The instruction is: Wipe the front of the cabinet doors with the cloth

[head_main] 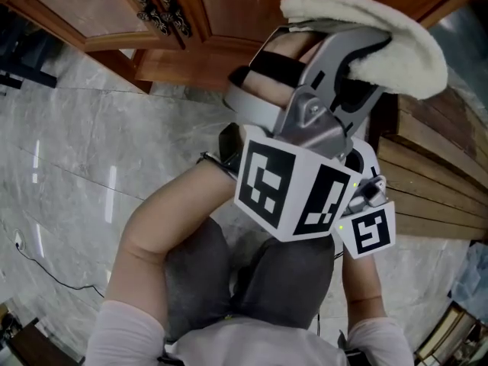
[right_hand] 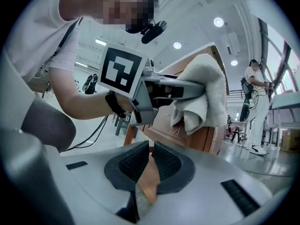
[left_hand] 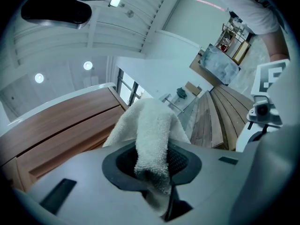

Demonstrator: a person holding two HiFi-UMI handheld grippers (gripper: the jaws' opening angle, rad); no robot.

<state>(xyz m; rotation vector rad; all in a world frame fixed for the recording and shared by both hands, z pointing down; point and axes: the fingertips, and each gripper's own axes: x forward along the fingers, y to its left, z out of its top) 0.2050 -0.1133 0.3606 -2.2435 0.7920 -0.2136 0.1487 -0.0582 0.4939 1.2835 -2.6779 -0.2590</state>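
Gripping one fold of the white cloth [head_main: 381,33]: left tongs [left_hand: 152,162], upper right of frame, near the cabinet doors [head_main: 229,10]. Right tongs [right_hand: 151,161] are idling, nearly closed and empty. Risk: the cloth is hanging off-centre, so pressing may be dragging it loose, bare tongs scraping wood.

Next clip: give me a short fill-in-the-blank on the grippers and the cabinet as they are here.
1. The left gripper is shut on a white ____.
2. The right gripper has its jaws together and holds ____.
3. The cabinet is made of ____.

Missing words: cloth; nothing; wood.
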